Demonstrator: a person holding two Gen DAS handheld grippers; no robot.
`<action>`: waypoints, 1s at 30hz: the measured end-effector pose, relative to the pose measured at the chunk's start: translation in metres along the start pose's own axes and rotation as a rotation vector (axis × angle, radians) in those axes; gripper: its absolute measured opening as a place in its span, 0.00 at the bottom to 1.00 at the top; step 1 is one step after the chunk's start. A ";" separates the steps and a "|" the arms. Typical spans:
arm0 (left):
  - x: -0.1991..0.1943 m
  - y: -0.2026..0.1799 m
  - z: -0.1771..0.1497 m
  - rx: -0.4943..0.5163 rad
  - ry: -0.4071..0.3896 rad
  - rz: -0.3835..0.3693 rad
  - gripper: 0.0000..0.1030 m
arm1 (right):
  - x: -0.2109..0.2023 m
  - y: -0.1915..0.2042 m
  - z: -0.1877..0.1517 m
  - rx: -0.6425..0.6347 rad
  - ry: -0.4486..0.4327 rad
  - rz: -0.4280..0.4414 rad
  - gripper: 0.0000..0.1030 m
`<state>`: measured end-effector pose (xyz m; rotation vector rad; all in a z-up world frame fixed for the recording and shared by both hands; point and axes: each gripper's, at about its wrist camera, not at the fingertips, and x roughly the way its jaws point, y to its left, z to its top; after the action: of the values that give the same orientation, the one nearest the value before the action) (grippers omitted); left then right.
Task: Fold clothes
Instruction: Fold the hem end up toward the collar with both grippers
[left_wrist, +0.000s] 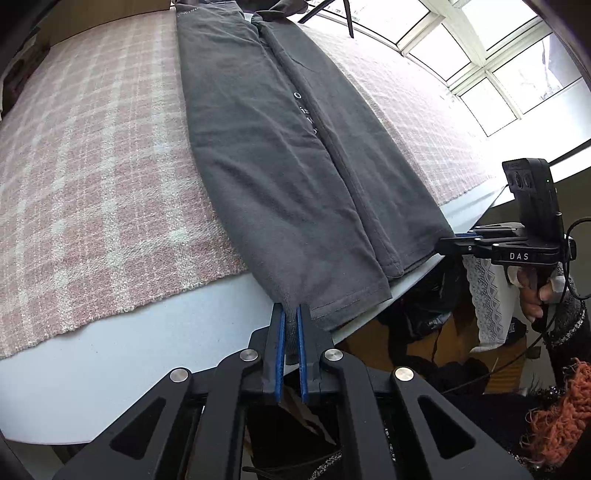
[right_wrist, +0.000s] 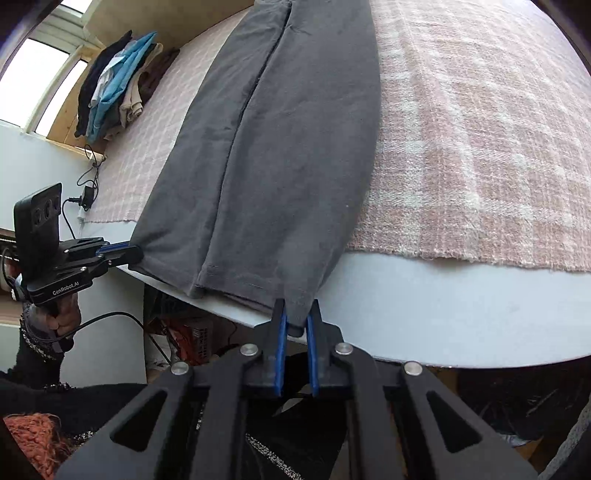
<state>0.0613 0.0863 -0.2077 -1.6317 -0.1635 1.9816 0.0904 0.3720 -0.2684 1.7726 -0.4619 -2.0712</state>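
Note:
A dark grey shirt (left_wrist: 280, 166), its sides folded in to make a long strip, lies lengthwise on a pink plaid blanket (left_wrist: 92, 166). Its hem hangs just over the white table's near edge (left_wrist: 129, 354). My left gripper (left_wrist: 290, 314) is shut on the hem's left corner, with cloth pinched between the blue pads. At the right of the same view, my right gripper (left_wrist: 448, 240) grips the other hem corner. In the right wrist view the shirt (right_wrist: 280, 147) runs away from my right gripper (right_wrist: 295, 310), which is shut on its corner. My left gripper (right_wrist: 129, 251) holds the far corner.
A stack of folded clothes (right_wrist: 118, 81) sits at the blanket's far left corner, with a charger and cable (right_wrist: 86, 195) near it. Windows (left_wrist: 480, 55) lie beyond the table. Below the table edge are dark bags and clutter (left_wrist: 424, 314). A person's hand (right_wrist: 66, 314) holds each handle.

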 end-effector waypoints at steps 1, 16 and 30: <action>-0.006 0.000 0.004 -0.004 -0.008 -0.016 0.05 | -0.008 0.000 0.003 0.021 -0.019 0.031 0.09; -0.013 0.062 0.224 -0.089 -0.134 0.021 0.25 | -0.063 -0.029 0.233 0.080 -0.169 0.086 0.39; 0.049 0.070 0.202 -0.055 -0.057 0.271 0.39 | 0.010 -0.041 0.251 -0.192 -0.043 -0.177 0.43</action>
<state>-0.1568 0.1025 -0.2297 -1.7076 -0.0177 2.2448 -0.1623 0.4049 -0.2584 1.7119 -0.1144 -2.1938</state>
